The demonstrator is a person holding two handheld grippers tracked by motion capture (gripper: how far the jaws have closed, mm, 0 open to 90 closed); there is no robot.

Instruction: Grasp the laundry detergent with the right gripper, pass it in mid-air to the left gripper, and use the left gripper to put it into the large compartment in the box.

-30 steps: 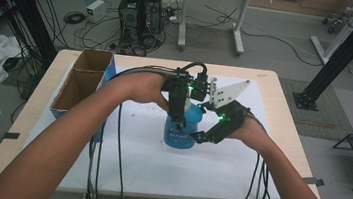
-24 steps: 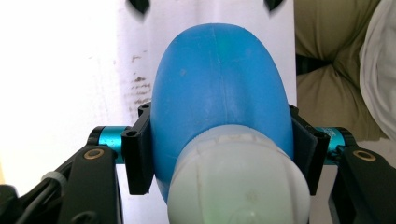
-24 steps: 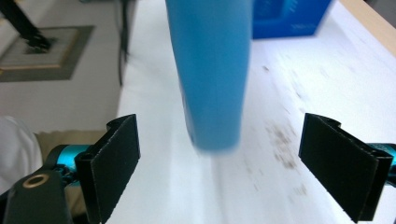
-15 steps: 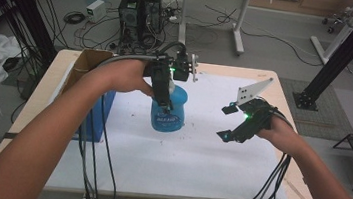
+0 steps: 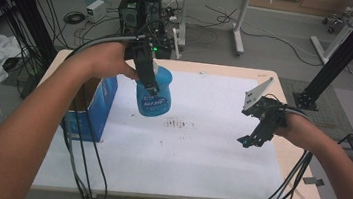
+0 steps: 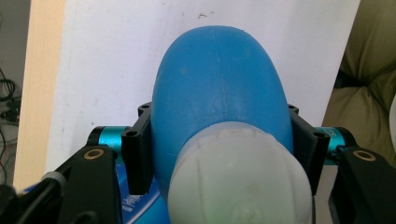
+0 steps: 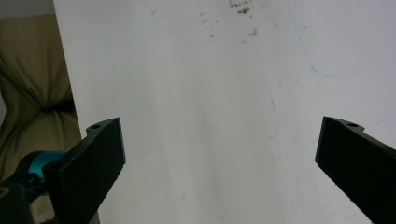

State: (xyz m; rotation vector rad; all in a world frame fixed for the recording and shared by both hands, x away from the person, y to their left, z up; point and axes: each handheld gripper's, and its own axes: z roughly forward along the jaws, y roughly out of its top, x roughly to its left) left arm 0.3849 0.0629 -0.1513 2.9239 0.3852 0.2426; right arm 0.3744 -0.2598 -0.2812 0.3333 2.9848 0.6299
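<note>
White paper (speckled) lies beneath the bottle pinched by left gripper; right gripper fingers just spread, empty.

The left gripper now carries the blue bottle up and toward the cardboard box; the right gripper, its jaws just opening with nothing between them, sits apart near the bench's right edge.

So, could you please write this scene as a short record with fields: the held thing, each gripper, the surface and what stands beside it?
held thing: blue bottle with pale cap, lifted above the table
left gripper: jaws shut on the bottle's sides
right gripper: jaws wide apart, just been opening, nothing between them
surface: white sheet on the wooden table, dark specks near the middle
beside: blue cardboard box at the table's left edge
</note>
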